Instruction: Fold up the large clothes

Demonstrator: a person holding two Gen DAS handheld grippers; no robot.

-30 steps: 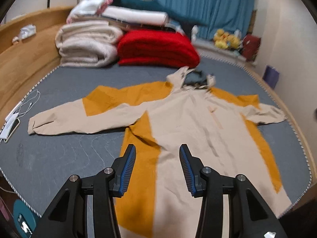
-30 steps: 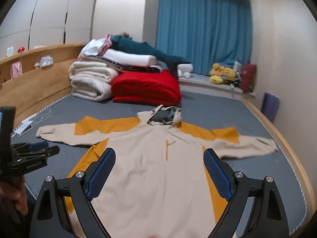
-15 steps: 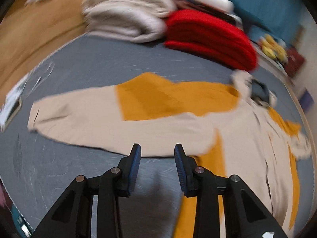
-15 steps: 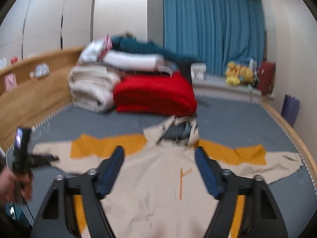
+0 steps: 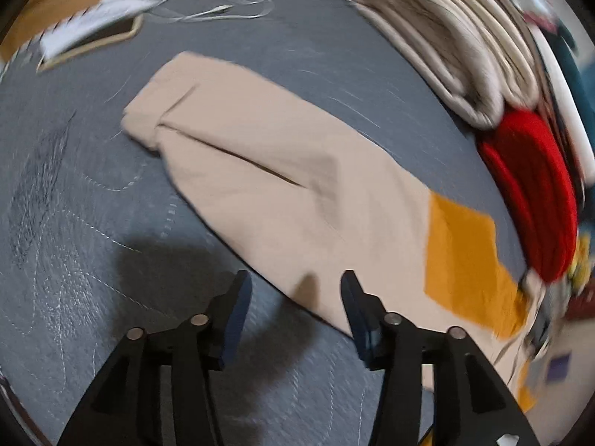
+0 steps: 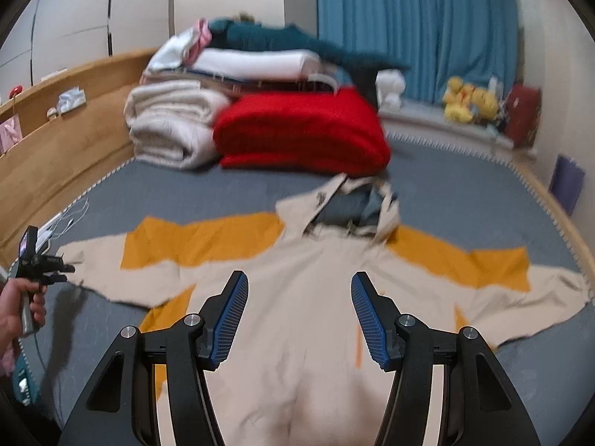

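A beige and orange jacket (image 6: 319, 297) lies spread flat, front up, on a grey bed cover (image 6: 208, 193), sleeves stretched out to both sides and the hood (image 6: 349, 208) toward a pile of folded bedding.

The left gripper (image 5: 293, 290) points steeply down at the edge of one sleeve (image 5: 282, 171). Its jaws stand about half open and have just been opening. The sleeve's lower edge shows in the gap between the fingers, but the pads do not press on it; nothing is gripped. Whether the tips touch the cover cannot be told, as the picture is blurred. The sleeve runs from its cuff (image 5: 148, 119) at upper left to an orange panel (image 5: 465, 260) at right. Beyond the cuff, near the bed's edge, lie a phone (image 5: 93, 41) and a white cable (image 5: 215, 11).

The right gripper (image 6: 299, 297) hangs over the jacket's chest, aimed toward the hood. Its jaws are a little more than half open, having just been closing, and they hold nothing and touch nothing.

In the right wrist view, a hand (image 6: 18, 316) at the far left holds the left gripper by its handle, just above the sleeve's end.

A red blanket (image 6: 301, 133) and a cream quilt (image 6: 171, 126) sit stacked at the head of the bed, before a blue curtain (image 6: 416, 22).
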